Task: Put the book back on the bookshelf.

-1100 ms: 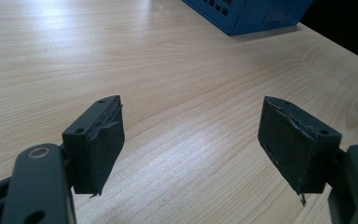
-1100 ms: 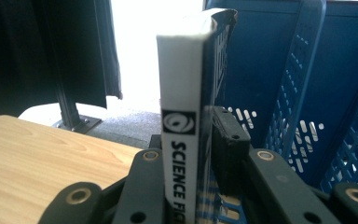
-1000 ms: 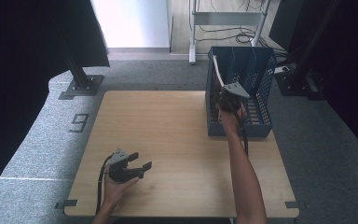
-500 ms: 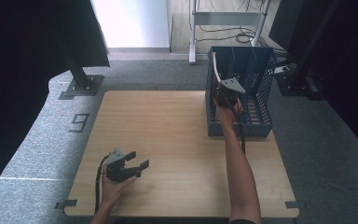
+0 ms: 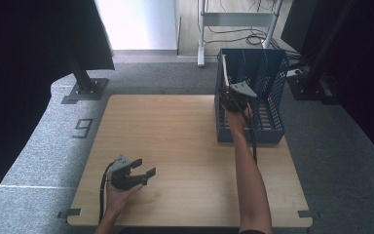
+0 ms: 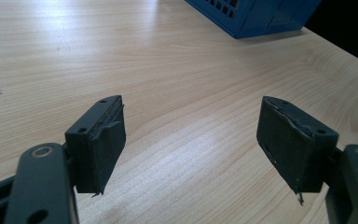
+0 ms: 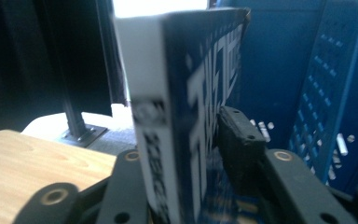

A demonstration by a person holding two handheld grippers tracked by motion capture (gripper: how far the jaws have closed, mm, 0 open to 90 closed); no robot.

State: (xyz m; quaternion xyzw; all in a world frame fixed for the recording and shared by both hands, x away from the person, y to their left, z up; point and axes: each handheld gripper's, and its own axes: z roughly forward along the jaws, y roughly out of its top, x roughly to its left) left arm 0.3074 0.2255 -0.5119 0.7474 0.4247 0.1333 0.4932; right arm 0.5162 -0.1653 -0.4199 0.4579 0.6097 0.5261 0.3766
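Note:
A book (image 7: 182,93) with a white spine and a dark blue cover with white lettering stands upright at the left end of the blue slotted rack (image 5: 268,73). In the high view its pale edge (image 5: 225,73) rises above the rack's near corner. My right gripper (image 7: 186,140) reaches into the rack (image 7: 317,93) with the book between its jaws. They have just been opening, and the right pad (image 7: 240,135) stands just off the cover. My left gripper (image 5: 144,167) rests low over the table's front left, jaws wide apart (image 6: 191,140) with nothing between them.
The wooden table (image 5: 175,126) lies bare between the two hands. The rack sits at its far right corner. Grey carpet surrounds the table, with a black stand foot (image 5: 85,90) at the back left and a metal frame (image 5: 202,44) behind.
My right hand has shifted only slightly at the rack, and the book still stands there. The left gripper has kept still.

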